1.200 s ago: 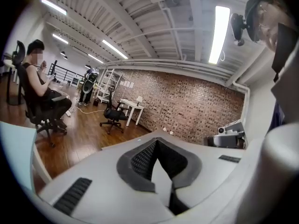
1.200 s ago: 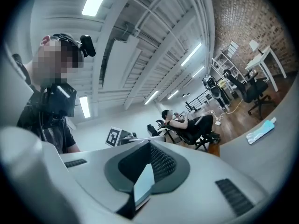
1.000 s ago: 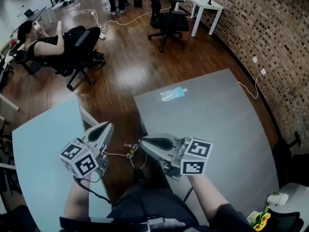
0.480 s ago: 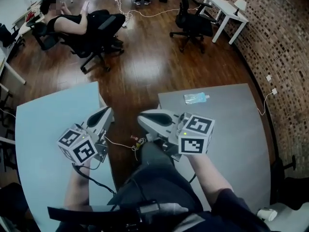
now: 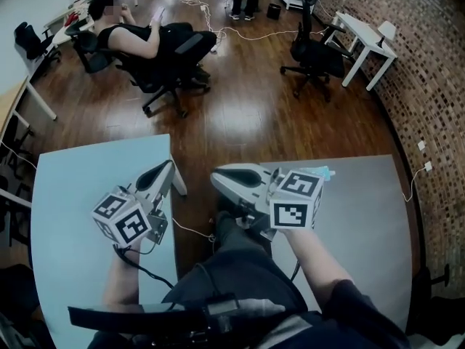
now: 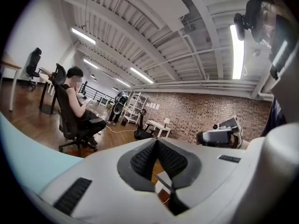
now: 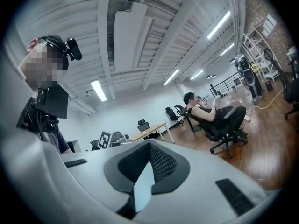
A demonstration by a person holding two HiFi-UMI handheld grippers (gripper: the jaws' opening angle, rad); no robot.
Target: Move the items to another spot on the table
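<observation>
Both forearms reach up from the bottom edge of the head view, bare, elbows in by the torso. The left gripper (image 5: 168, 169) is held roughly level over the inner edge of the light blue table (image 5: 65, 195), its marker cube toward the wearer. Its jaws are pressed together with nothing between them, as the left gripper view confirms (image 6: 158, 142). The right gripper (image 5: 216, 176) hangs over the gap between the tables, pointing up-left in frame. Its jaws are also together and empty (image 7: 149, 146). A clear bluish plastic item (image 5: 324, 171) lies on the far part of the grey table (image 5: 370, 217), mostly hidden behind the right marker cube and untouched. A seated person (image 5: 138, 38) is across the wooden floor (image 5: 240, 115).
</observation>
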